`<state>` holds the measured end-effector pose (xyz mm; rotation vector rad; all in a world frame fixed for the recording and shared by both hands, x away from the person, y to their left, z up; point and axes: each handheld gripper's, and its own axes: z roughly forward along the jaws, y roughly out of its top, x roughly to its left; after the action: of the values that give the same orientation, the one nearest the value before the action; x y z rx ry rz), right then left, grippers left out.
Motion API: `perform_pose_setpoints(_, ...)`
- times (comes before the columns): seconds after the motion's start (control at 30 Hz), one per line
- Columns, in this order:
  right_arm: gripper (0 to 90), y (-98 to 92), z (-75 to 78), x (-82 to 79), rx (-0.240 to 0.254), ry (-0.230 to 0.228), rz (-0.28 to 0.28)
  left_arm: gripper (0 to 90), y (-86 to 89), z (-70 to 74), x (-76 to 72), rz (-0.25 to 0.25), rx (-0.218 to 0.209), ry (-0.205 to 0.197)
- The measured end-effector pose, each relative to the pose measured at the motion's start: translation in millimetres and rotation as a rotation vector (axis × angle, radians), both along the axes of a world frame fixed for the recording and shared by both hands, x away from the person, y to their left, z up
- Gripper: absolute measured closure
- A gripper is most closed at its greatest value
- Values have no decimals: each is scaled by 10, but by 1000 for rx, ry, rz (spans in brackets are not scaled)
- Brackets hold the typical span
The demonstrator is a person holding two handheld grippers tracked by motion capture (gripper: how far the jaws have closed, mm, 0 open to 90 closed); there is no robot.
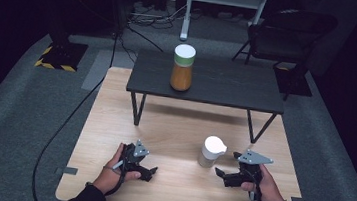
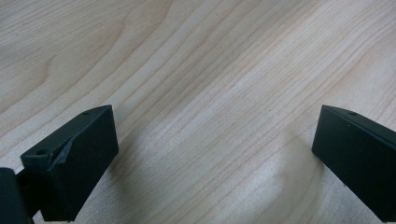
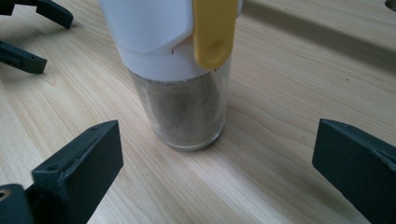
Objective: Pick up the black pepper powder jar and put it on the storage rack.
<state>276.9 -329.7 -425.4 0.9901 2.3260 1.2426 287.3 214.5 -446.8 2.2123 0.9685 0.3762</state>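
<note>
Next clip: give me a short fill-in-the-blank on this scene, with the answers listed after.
1. The shaker in front of the right gripper has a white cap with a ____ tab.
2. The right gripper's jaws stand ____, with the shaker not yet between them.
3. The orange jar stands on the ____ raised shelf.
4. The left gripper points at bare ____ tabletop.

Answers: yellow; open; dark; wooden

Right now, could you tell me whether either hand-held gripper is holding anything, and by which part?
Nothing is held. The left hand-held gripper is open over bare table; the right hand-held gripper is open, facing the shaker without touching it.
</note>
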Motion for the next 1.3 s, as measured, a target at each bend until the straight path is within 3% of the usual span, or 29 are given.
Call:
perform_pose_setpoints(1.03, 21, 265, 23, 240, 34, 6, 67, 4, -1, 0, -1, 0, 0, 0)
perform_pose_setpoints(1.3, 33, 289, -34, 238, 77, 15, 36, 4, 0, 0, 0, 0, 0, 0)
